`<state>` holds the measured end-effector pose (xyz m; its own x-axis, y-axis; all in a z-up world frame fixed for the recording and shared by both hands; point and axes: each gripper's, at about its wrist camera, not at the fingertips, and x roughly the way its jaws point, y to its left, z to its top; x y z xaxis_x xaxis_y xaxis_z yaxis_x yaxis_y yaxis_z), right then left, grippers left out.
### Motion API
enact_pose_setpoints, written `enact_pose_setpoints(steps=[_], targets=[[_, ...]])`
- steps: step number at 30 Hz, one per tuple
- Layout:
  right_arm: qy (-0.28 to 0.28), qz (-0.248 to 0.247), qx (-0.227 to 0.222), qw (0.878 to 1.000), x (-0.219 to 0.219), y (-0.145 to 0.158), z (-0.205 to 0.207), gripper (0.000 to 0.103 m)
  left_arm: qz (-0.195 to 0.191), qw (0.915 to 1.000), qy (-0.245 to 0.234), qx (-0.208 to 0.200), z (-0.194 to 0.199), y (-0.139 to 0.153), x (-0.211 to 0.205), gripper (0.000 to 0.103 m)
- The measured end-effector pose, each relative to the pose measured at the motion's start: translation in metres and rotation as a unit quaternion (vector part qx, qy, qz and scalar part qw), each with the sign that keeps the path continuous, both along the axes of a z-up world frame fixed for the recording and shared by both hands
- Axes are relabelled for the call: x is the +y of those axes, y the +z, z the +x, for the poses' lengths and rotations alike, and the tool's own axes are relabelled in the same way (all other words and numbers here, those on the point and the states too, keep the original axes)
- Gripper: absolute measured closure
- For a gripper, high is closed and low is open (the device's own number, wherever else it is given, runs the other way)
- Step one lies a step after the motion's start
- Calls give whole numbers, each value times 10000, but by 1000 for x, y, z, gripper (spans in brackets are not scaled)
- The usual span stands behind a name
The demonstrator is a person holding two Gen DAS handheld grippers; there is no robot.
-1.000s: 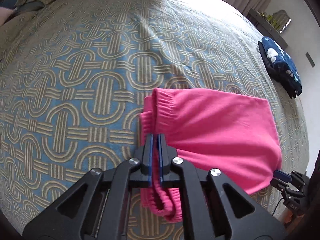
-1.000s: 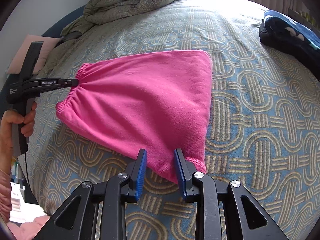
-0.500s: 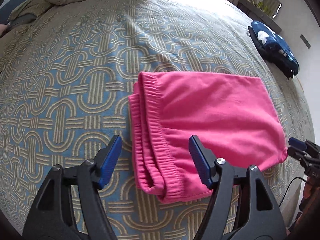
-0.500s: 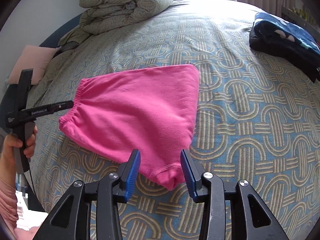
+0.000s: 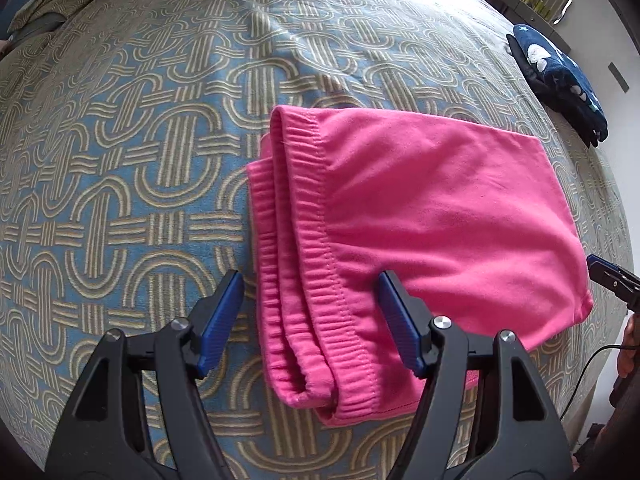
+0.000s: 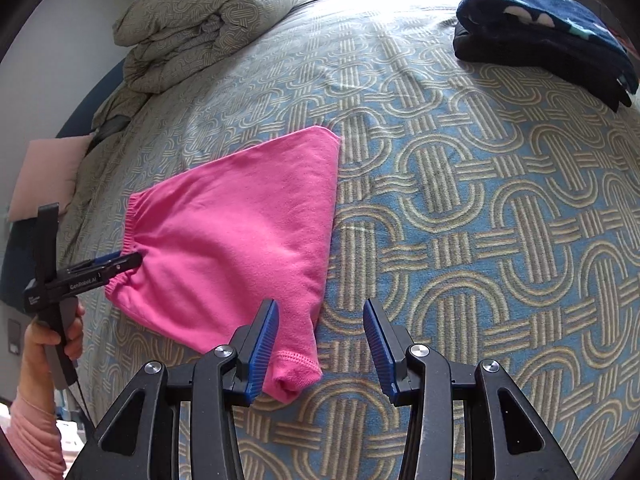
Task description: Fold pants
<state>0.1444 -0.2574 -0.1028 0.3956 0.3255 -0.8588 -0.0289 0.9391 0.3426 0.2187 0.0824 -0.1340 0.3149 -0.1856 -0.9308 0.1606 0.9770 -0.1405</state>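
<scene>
Released pants (image 5: 420, 216) btwn spread L gripper (image 5: 312, 320) jaws

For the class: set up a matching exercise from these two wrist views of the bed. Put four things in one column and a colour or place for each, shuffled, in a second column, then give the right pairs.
Things:
1. pants
2. bundled duvet
3. dark blue folded cloth
4. gripper pads

Descriptions:
A. blue, ribbed
B. pink, folded, mid-bed
C. far right edge of the bed
D. heaped at the far left, patterned like the bedspread

Pairs: 1-B, 2-D, 3-C, 4-A
</scene>
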Motion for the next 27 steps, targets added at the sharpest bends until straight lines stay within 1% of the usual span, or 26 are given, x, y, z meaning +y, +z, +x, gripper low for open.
enact_pose_setpoints(steps=[3,4,6,10,12,13,14,15,17,20,22,24,27], targets=[[33,197,112,9997,-2,-6,8,58,-435,9987,135,232,4,-10,11,31],[57,266,160,9995,-2,-8,12,58,-629,9975,196,265,4,-12,16,29],[117,507,248,9983,-3,-14,21,58,-930,9950,286,242,3,-13,25,28],[104,1210,483,9914,-8,-27,37,57,-1134,9929,230,260,1,-12,30,28],[152,1481,530,9874,-8,-32,44,54,-1181,9925,214,237,-1,-12,33,28],[158,1546,526,9865,-7,-34,46,51,-1198,9923,209,226,-2,-12,33,30],[170,1592,510,9858,-6,-34,49,49,-1223,9920,208,211,-4,-11,32,44],[181,1606,506,9856,-5,-35,51,48,-1266,9915,226,215,-5,-11,33,53],[192,1619,485,9854,-2,-36,54,45,-1308,9906,347,191,-7,-9,34,57],[182,1635,406,9855,3,-38,55,43,-1326,9903,391,157,-9,-10,34,58],[212,1593,331,9864,6,-38,54,42,-1405,9890,404,206,-8,-12,37,57],[248,1524,290,9876,8,-39,55,42,-1543,9866,439,309,-5,-17,41,54],[191,1604,286,9865,5,-41,56,42,-1722,9837,356,379,-4,-18,47,49]])
